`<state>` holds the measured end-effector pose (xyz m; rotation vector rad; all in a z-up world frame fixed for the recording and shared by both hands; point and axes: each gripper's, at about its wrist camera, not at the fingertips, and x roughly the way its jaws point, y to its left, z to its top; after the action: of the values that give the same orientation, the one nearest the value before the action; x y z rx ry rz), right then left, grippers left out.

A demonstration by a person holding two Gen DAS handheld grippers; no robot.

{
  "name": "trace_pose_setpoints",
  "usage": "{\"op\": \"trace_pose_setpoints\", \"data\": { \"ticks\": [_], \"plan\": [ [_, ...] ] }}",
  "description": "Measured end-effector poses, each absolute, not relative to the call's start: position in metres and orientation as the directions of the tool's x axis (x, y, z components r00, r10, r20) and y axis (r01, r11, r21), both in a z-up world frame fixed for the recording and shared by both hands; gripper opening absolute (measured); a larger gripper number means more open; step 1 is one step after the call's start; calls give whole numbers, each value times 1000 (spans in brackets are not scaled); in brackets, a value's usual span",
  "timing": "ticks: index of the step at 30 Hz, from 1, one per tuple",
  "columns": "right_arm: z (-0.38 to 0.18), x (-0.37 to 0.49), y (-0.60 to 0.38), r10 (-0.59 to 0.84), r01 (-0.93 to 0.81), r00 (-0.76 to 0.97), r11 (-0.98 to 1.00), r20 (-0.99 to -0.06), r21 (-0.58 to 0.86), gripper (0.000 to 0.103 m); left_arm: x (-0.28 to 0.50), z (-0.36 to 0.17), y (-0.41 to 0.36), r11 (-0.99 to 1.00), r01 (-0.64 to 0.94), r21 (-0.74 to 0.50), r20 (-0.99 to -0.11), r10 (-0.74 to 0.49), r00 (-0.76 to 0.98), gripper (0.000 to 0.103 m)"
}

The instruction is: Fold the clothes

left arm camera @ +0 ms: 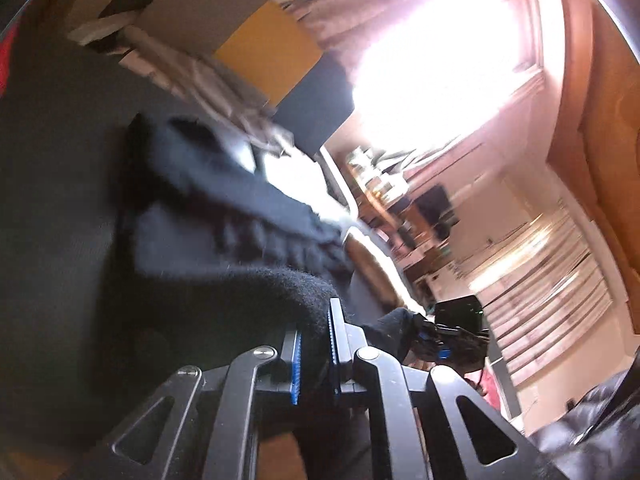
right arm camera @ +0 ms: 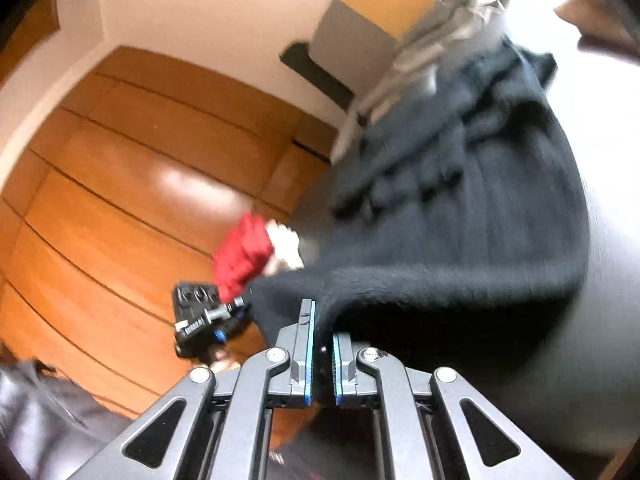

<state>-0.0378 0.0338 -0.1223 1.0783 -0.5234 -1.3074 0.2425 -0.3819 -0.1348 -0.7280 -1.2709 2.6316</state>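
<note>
A black knitted garment (left arm camera: 224, 240) hangs stretched between both grippers, lifted in the air. My left gripper (left arm camera: 314, 344) is shut on one edge of it. My right gripper (right arm camera: 322, 344) is shut on another edge of the same black garment (right arm camera: 460, 220). In the left wrist view the right gripper (left arm camera: 444, 340) shows to the right, holding the cloth. In the right wrist view the left gripper (right arm camera: 208, 320) shows to the left, with a red sleeve (right arm camera: 242, 256) behind it. Both views are tilted and blurred.
A pile of grey and pale clothes (left arm camera: 208, 76) lies beyond the black garment, also in the right wrist view (right arm camera: 440, 28). Wooden cabinet doors (right arm camera: 140, 184) fill the left. A bright window (left arm camera: 436, 68) and shelves (left arm camera: 420, 216) stand behind.
</note>
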Motion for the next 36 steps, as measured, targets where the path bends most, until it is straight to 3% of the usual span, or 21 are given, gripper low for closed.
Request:
{"op": "trace_pose_setpoints", "data": {
  "ticks": [3, 7, 11, 12, 15, 18, 19, 21, 23, 24, 32, 34, 35, 36],
  "plan": [
    [-106, -72, 5, -956, 513, 184, -103, -227, 852, 8, 205, -132, -410, -605, 80, -792, -332, 316, -889, 9],
    [-112, -125, -36, -952, 503, 113, -191, -283, 843, 8, 144, -149, -459, -548, 182, -816, -384, 279, -880, 9],
    [-145, -175, -69, -917, 432, 64, -330, -394, 839, 13, 107, -192, -500, -424, 361, -830, -491, 250, -834, 15],
    [-155, -185, -70, -912, 400, 66, -348, -405, 848, 13, 108, -198, -507, -387, 358, -850, -470, 247, -848, 24],
    [-177, -197, -68, -901, 357, 68, -379, -428, 854, 16, 128, -205, -517, -333, 350, -876, -433, 223, -873, 26],
    [-183, -193, -60, -930, 339, 71, -317, -360, 886, 18, 149, -209, -519, -324, 354, -877, -433, 214, -876, 28],
    [-182, -190, -57, -941, 331, 79, -287, -330, 899, 21, 155, -210, -517, -338, 361, -869, -445, 218, -869, 28],
    [-175, -184, -53, -955, 322, 96, -236, -280, 917, 51, 164, -210, -504, -387, 363, -848, -469, 227, -854, 30],
    [-165, -174, -49, -959, 355, 116, -202, -257, 913, 74, 167, -211, -489, -439, 362, -822, -494, 236, -837, 33],
    [-159, -168, -50, -958, 378, 131, -191, -256, 906, 81, 166, -209, -481, -473, 361, -804, -509, 232, -829, 35],
    [-163, -143, -81, -869, 508, 225, -281, -440, 814, 80, 119, -190, -449, -744, 342, -574, -647, 156, -746, 42],
    [-166, -140, -87, -847, 543, 214, -310, -486, 781, 72, 104, -196, -442, -788, 333, -519, -692, 158, -704, 41],
    [-168, -140, -89, -837, 555, 214, -320, -504, 768, 56, 99, -198, -439, -807, 324, -494, -709, 158, -688, 39],
    [-169, -139, -92, -821, 574, 214, -333, -529, 748, 37, 102, -196, -436, -824, 306, -477, -711, 158, -685, 29]
  ]
}}
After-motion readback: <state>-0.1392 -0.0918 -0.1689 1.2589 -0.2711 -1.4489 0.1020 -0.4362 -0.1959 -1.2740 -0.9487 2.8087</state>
